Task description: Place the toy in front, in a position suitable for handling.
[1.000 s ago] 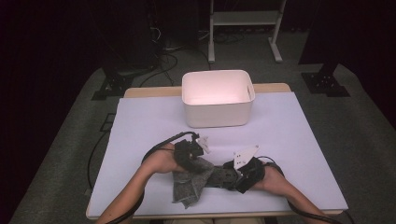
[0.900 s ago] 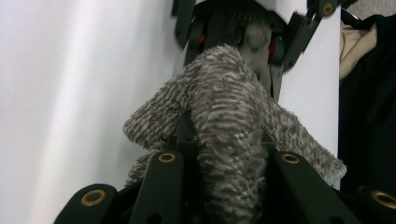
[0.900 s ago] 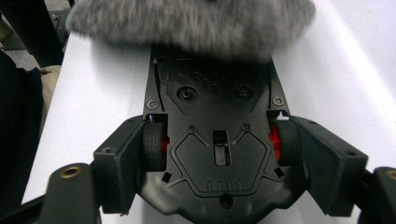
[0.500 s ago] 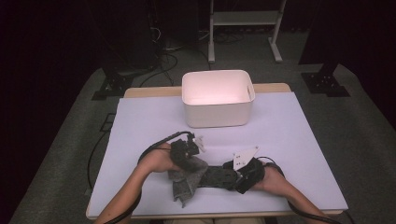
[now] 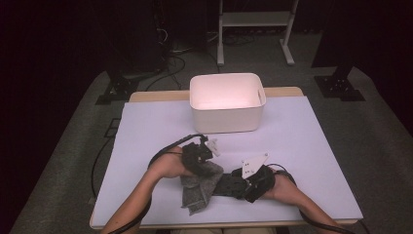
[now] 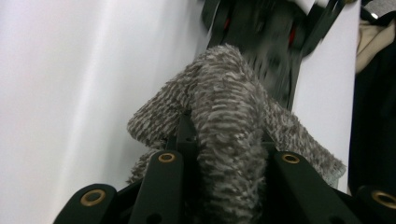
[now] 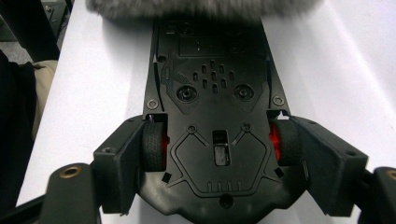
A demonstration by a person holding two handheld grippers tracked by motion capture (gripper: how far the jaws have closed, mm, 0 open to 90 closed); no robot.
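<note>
Dark floor and black stands ring a pale lilac-white table (image 5: 302, 141), and a white rectangular plastic bin (image 5: 227, 102) sits toward the far edge, well apart from the work going on at the near edge.

Close to the person, the right gripper (image 7: 219, 158) has its jaws spread wide around a black plastic toy car (image 7: 217, 116) turned belly-up — from the right gripper view the pads press on the tyres with red hubs at either side, so the chassis is pinned flat and steady against the table. In the high view the right gripper (image 5: 253, 183) lies low and level, pointing toward the other hand. That grip, I'd judge, is there to keep the car from sliding or rolling while it gets wiped.

The left gripper (image 5: 197, 155) has its jaws closed almost fully, pinching a grey fuzzy knitted cloth (image 6: 224, 121). From the left gripper view the cloth bunches up between the black jaws and drapes forward toward the car's end; in the high view the cloth (image 5: 199, 187) trails down onto the table between the two hands, touching the car. Holding it by a bunched fold leaves a loose pad of fabric free to drag over the underside — a sensible way to clean with two stiff jaws.
</note>
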